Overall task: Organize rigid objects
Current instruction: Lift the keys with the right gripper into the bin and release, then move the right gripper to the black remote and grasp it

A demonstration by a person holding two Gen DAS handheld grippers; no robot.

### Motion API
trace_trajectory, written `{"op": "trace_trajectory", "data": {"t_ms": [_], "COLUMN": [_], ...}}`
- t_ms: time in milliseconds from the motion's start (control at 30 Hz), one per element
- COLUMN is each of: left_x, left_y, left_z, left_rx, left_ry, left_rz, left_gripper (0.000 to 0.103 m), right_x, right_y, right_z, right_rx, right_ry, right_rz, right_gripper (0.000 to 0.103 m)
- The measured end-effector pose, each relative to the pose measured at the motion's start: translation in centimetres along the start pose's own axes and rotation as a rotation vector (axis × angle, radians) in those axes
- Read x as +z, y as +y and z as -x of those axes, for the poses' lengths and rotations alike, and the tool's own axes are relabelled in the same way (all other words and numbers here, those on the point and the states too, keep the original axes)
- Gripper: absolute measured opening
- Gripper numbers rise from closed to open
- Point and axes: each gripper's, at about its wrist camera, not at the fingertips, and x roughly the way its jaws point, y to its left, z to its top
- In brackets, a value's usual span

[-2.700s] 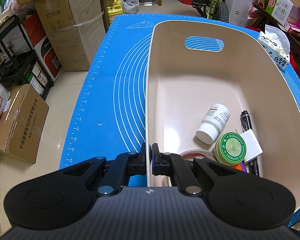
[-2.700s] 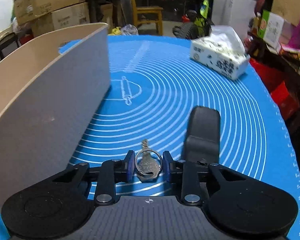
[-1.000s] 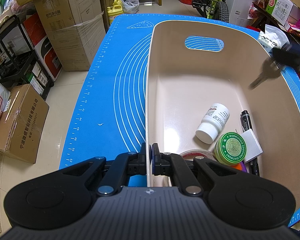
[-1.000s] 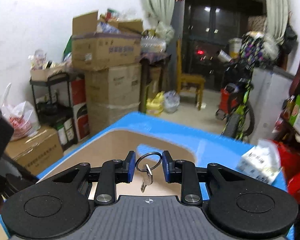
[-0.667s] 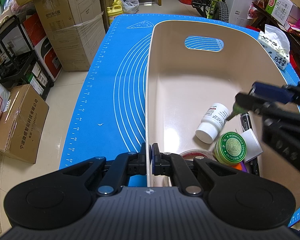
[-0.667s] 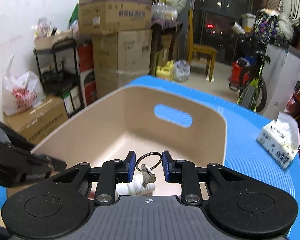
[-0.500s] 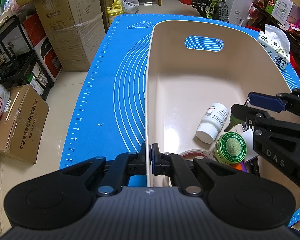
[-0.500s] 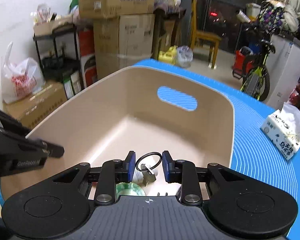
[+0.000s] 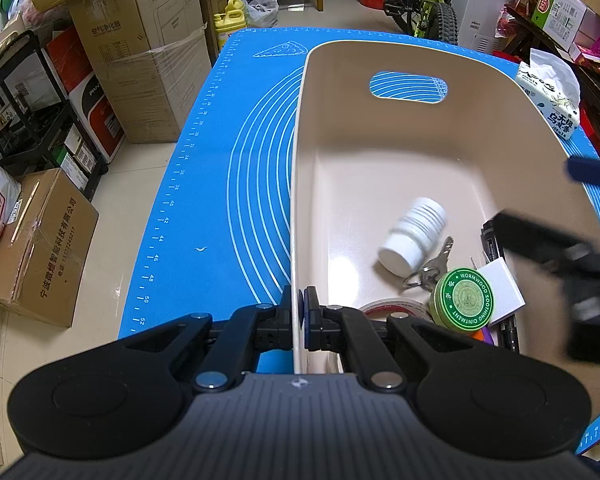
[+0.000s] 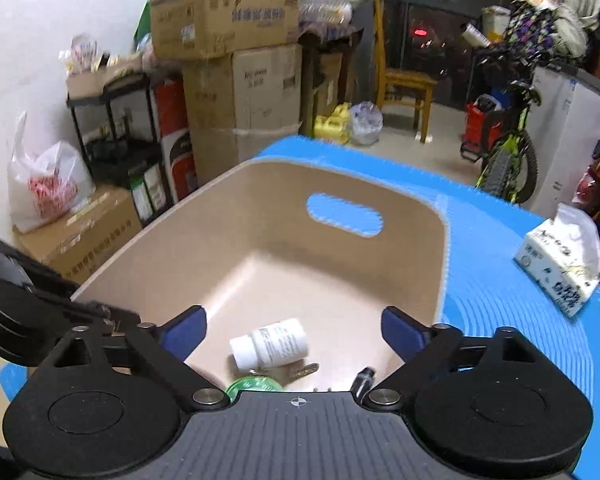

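A beige bin [image 9: 500,128] stands on the blue mat [image 9: 240,168]. My left gripper [image 9: 301,316] is shut on the bin's near-left rim. The keys [image 9: 430,266] lie on the bin floor between a white pill bottle [image 9: 414,234] and a green ointment tin [image 9: 462,300]. My right gripper [image 10: 294,330] is open and empty above the bin; it shows blurred at the right of the left wrist view. The bottle [image 10: 270,343], key [image 10: 302,370] and tin [image 10: 252,384] lie just below it.
A tape roll [image 9: 380,308], a white block [image 9: 500,284] and a black marker [image 9: 492,240] also lie in the bin. A tissue pack [image 9: 550,98] sits on the mat at the right. Cardboard boxes [image 9: 148,52] and a bicycle [image 9: 428,4] stand beyond the table.
My right gripper carried the keys from the mat over the bin, then opened. The keys dropped onto the bin floor and the pill bottle shifted. The left gripper has not moved.
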Motion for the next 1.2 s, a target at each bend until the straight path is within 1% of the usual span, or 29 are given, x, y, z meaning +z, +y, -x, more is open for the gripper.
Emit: {"op": "trace_trajectory", "data": {"t_ms": [67,133,233,333,467,600,700,767,900,1067,1200], "left_x": [0.0,0.0,0.0,0.0,0.0,0.0,0.0,0.0,0.0,0.0,0.0], "left_y": [-0.1,-0.1,-0.1,-0.1,-0.1,-0.1,-0.1,-0.1,-0.1,-0.1,-0.1], "left_z": [0.0,0.0,0.0,0.0,0.0,0.0,0.0,0.0,0.0,0.0,0.0], "left_rx": [0.001,0.001,0.001,0.001,0.001,0.001,0.001,0.001,0.001,0.001,0.000], "left_ry": [0.000,0.000,0.000,0.000,0.000,0.000,0.000,0.000,0.000,0.000,0.000], "left_rz": [0.000,0.000,0.000,0.000,0.000,0.000,0.000,-0.001,0.000,0.000,0.000], "left_gripper": [0.005,0.005,0.005,0.005,0.005,0.005,0.005,0.005,0.005,0.006,0.006], "right_x": [0.2,0.3,0.2,-0.3,-1.8,-4.1,-6.1,-7.3,-9.3,-11.1,-12.3], "right_y": [-1.0,-2.0,-3.8,-5.6,-8.3,-10.3,-11.6,-12.1,-13.2,-14.1,-15.0], "right_z": [1.1,2.5,4.1,5.0,5.0,4.7,3.8,3.3,2.2,0.9,-0.1], "right_rx": [-0.010,-0.047,-0.108,-0.174,-0.223,-0.279,-0.289,-0.288,-0.315,-0.357,-0.386], "right_ry": [-0.032,-0.083,-0.155,-0.174,-0.138,-0.106,-0.065,-0.036,0.005,0.062,0.077], "right_rz": [-0.019,-0.046,-0.084,-0.109,-0.161,-0.203,-0.251,-0.291,-0.333,-0.327,-0.358], "right_gripper": [0.097,0.101,0.101,0.101,0.101,0.101,0.101,0.101,0.101,0.101,0.101]}}
